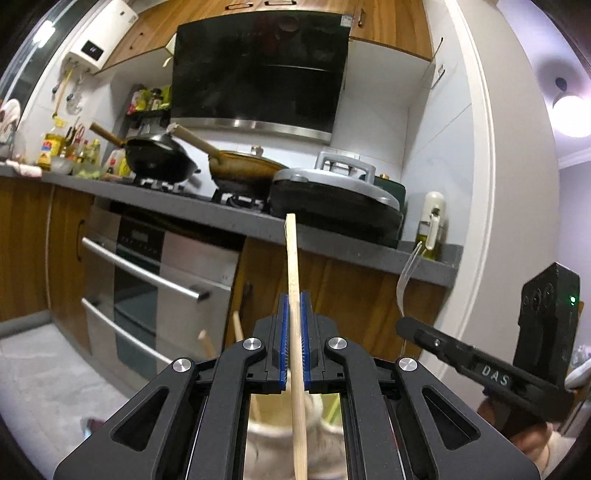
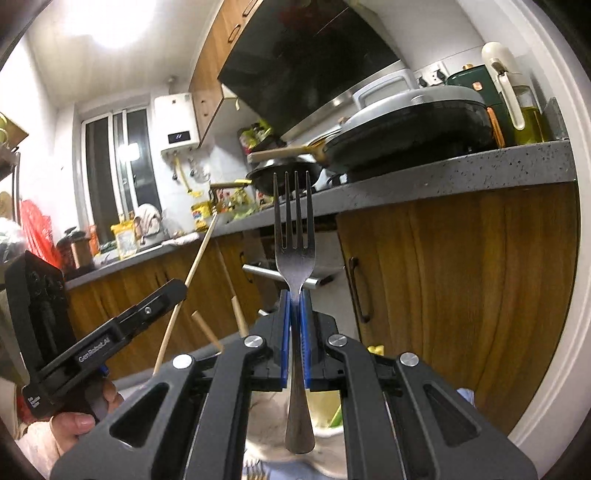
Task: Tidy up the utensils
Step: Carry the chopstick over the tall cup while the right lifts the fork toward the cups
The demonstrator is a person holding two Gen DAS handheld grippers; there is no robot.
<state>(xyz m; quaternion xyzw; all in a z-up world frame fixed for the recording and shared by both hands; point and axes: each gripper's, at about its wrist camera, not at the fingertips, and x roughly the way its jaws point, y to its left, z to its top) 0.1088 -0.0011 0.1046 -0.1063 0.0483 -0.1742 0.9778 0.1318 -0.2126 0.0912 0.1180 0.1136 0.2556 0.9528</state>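
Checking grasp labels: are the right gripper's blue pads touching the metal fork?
Touching. In the right wrist view the right gripper has its blue pads closed flat against the neck of the silver metal fork, with no gap either side.

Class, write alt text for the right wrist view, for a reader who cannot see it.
The right gripper has its jaws shut on a metal fork, tines up, before a kitchen counter. At left, the left gripper holds a chopstick.

Bright ceiling lamp (image 2: 110, 22) glare (fisheye-bent edges), slight blur.
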